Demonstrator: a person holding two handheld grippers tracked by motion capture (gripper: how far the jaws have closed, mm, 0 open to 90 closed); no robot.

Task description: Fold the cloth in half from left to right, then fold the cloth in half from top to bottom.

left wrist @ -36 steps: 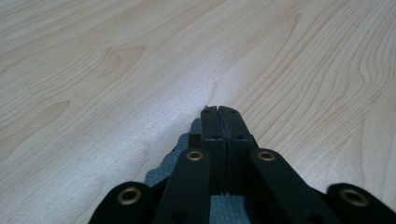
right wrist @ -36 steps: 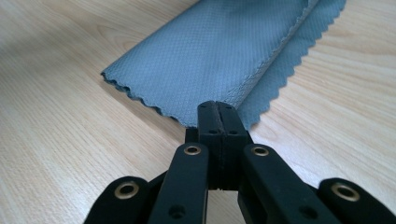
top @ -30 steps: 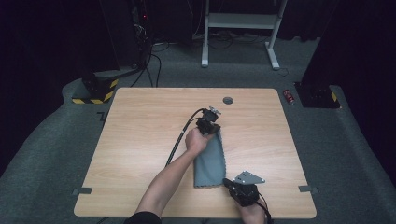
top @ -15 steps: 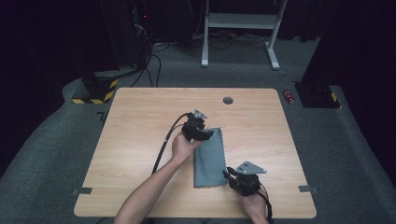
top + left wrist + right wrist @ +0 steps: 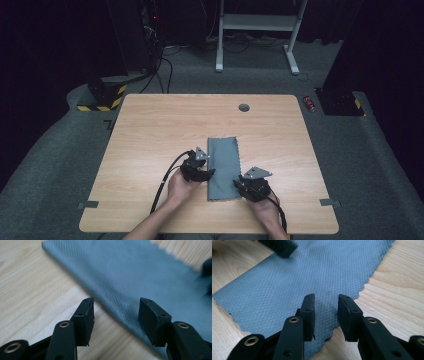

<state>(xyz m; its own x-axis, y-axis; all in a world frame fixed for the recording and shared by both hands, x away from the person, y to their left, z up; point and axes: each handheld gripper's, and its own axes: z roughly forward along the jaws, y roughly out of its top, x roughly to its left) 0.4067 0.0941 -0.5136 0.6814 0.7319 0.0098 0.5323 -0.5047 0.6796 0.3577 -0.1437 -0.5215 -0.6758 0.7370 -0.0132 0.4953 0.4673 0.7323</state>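
Light wooden table (image 5: 150, 130) in a dark room, with the grey diamond-textured cloth (image 5: 223, 165) now lying folded into a long strip near the front edge. The left gripper (image 5: 205, 174) has come back from the far end to the strip's left side. Both it and the right gripper (image 5: 239, 184) have just been opening, jaws parted and gripping nothing, so this fold looks finished.
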